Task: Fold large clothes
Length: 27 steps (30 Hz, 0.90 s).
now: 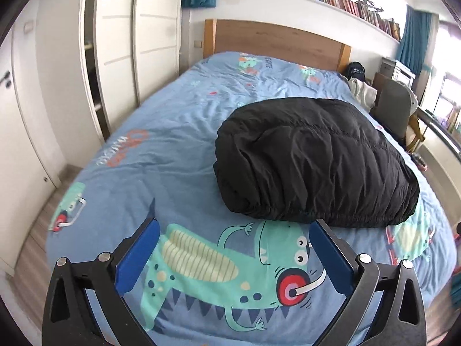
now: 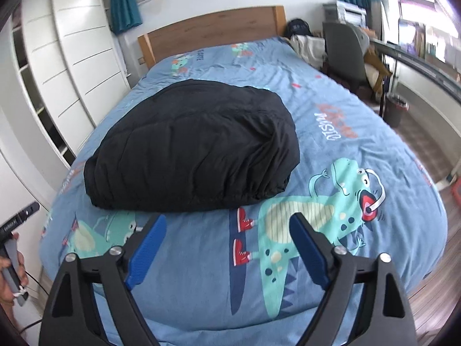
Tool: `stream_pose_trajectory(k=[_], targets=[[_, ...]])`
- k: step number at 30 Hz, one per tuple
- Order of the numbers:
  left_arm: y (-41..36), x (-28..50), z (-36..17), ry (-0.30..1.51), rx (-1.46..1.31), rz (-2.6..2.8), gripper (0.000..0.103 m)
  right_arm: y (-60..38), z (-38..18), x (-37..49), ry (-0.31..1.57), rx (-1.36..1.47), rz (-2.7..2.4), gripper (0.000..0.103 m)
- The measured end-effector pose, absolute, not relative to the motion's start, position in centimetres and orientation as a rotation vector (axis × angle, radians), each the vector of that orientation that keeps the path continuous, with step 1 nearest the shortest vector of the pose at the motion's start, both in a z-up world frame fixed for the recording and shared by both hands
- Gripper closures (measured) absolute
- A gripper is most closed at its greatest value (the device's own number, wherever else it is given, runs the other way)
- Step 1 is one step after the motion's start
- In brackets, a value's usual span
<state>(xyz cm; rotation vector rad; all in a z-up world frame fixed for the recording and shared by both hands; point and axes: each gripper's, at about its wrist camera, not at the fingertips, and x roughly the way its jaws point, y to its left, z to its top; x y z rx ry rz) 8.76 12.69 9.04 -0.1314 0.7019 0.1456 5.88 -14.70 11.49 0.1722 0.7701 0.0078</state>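
Currently the bed point(image 1: 178, 132) is filling both views, its blue cover printed with green monsters. A black jacket point(image 1: 314, 161), folded into a puffy bundle, is lying on the cover, centre-right of the left wrist frame and centre-left of the right wrist frame. Left gripper point(image 1: 234, 225) is hovering at lower centre, jaws spread wide, nothing between them. Right gripper point(image 2: 227, 220) is likewise standing open and empty, short of the jacket's near edge.

A black jacket point(image 1: 311, 161) lies on a blue bedcover point(image 1: 178, 132) printed with teal dinosaurs.
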Motion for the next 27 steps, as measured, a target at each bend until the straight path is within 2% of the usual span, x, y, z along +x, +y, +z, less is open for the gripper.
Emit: stream_pose_trajectory(k=[7,15,27], targets=[[9.7,6.6,9.9,0.631,-0.090,0.204,0.001,-12.0,11.2,2.8,0.688,0.123,0.001,0.010],[7.8,6.6,9.4,0.640,-0.062,0.249,0.001,-11.7,11.3,1.8,0.598,0.111,-0.053,0.008],[6.1,7.6,7.6,0.672,-0.019,0.245,0.001,-12.3,8.8,3.3,0.638,0.101,-0.084,0.008]])
